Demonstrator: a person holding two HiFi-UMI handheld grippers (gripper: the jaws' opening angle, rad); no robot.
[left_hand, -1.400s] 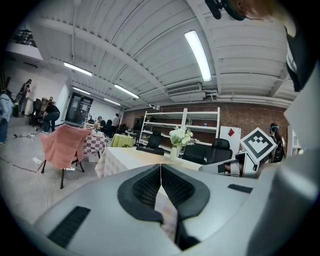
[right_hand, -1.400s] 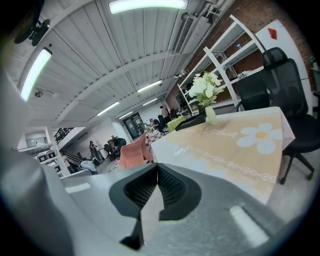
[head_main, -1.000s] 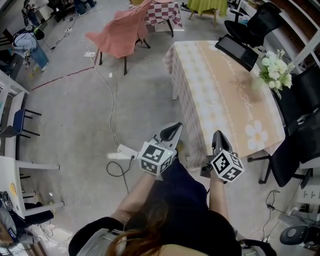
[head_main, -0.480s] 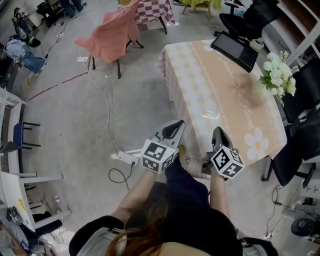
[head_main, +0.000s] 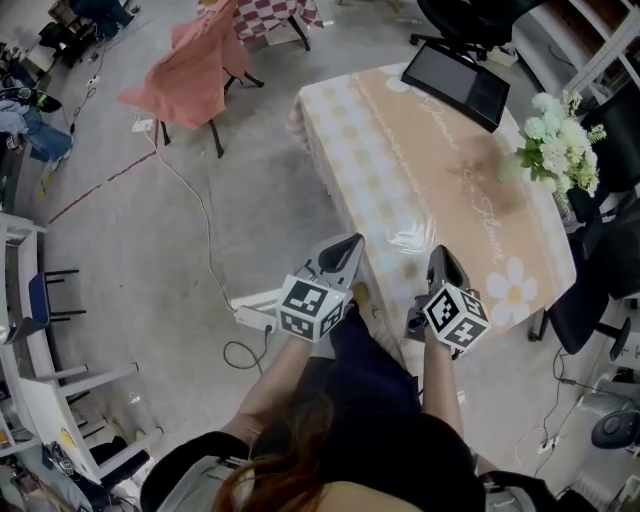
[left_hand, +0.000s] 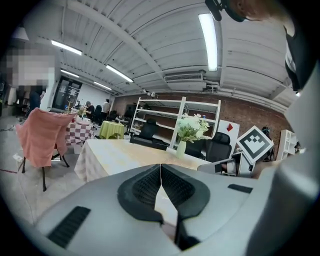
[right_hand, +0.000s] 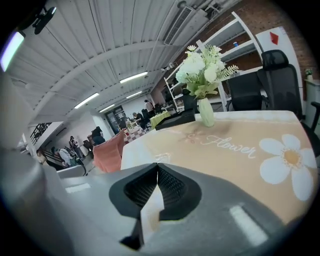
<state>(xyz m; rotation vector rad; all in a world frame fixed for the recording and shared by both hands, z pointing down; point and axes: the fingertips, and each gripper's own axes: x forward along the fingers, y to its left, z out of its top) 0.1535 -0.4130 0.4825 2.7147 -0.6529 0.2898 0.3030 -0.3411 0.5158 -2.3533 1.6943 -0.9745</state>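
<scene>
The left gripper (head_main: 345, 248) and the right gripper (head_main: 440, 258) are held up side by side at the near end of the counter (head_main: 440, 170). Each gripper has its jaws pressed together, with nothing between them. White flowers (head_main: 560, 140) stand on the counter's far right. A pink-covered chair (head_main: 195, 65) stands far left.

Near half of tabletop (head_main: 430, 215) bare, open to pass over. Far end blocked by black panel (head_main: 455, 82); flower vase (head_main: 558, 148) stands at far right edge. Black chair (head_main: 600, 275) crowds right side. Cable (head_main: 205, 215) crosses floor (head_main: 270, 160) left
</scene>
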